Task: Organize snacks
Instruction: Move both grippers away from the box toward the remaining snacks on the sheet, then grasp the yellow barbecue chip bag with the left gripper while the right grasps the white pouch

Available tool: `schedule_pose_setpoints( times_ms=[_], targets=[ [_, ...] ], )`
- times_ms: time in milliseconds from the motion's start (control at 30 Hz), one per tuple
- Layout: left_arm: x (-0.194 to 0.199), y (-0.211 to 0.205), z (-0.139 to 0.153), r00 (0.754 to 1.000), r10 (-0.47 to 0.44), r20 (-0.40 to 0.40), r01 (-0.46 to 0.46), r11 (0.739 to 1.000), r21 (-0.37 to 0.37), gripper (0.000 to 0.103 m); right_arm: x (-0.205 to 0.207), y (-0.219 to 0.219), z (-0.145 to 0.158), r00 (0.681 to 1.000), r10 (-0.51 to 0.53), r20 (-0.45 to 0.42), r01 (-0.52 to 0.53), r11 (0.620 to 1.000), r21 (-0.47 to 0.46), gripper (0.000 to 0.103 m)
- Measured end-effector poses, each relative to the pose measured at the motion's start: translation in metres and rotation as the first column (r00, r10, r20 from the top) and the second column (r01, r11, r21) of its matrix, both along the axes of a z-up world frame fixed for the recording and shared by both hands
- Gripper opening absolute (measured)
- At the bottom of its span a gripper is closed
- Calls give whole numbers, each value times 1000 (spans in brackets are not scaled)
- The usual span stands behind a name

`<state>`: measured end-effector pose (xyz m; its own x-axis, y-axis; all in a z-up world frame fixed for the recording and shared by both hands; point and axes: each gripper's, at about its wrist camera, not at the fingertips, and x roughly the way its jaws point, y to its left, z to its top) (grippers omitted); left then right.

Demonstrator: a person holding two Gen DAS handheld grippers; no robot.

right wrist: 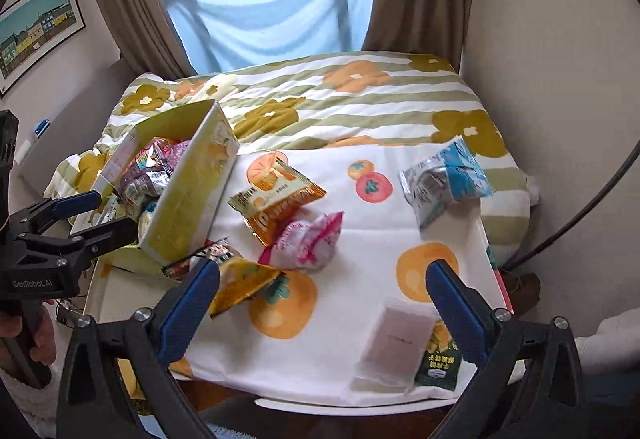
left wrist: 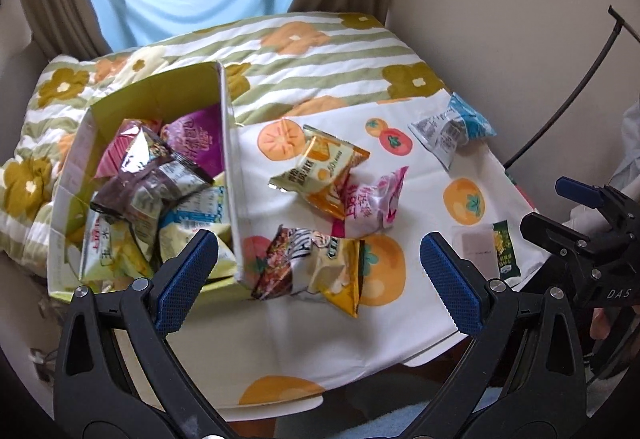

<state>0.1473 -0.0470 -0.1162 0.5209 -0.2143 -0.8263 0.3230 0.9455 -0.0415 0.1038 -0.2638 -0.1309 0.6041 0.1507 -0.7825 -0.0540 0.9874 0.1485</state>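
My left tongs hang wide open w/ nothing between the blue pads, over the near edge of the table, just right of the box. My right tongs also spread wide, empty, low over the table's front right. From the right cam I see the left tongs off to the side by the box's near end, a hand on the grip.

Box: green-lined cardboard, tilted, sitting at the table's left on a flowered quilt, already stuffed w/ packets: a purple bag, a brown-silver bag on top, pale yellow ones below.

Loose snacks on the fruit-print cloth: an orange packet mid-table, overlapping a pink-white packet just right of it. Nearer me, a yellow-and-zebra-print packet lies touching the box's near corner. A blue-and-silver packet sits well apart at the far right. At front right, a small dark green packet lies beside a pale flat sachet, close to my right pad.

Behind: blue sheet across the window, brown curtains either side.
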Motion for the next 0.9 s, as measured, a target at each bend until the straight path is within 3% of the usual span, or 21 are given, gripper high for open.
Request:
schedule_pose_setpoints(
  times_ms=[267, 433, 567, 667, 900],
  targets=[
    [-22, -54, -50, 997, -59, -40, 66, 977, 204, 101, -13, -47, -46, 994, -25, -107, 28, 999, 24, 103],
    [-23, -78, -82, 992, -118, -36, 123, 903, 412, 101, -18, -59, -71, 984, -55, -169, 64, 997, 52, 103],
    [-12, -92, -105, 984, -174, -42, 169, 832, 528, 101, -21, -61, -88, 977, -79, -198, 94, 993, 68, 103],
    [-2, -97, -122, 976, -200, -90, 216, 797, 564, 101, -20, -57, -98, 971, -86, -224, 105, 992, 75, 103],
    [15, -92, -147, 963, -218, -156, 268, 770, 579, 101, -13, -48, -119, 953, -145, -267, 171, 982, 77, 103]
  ],
)
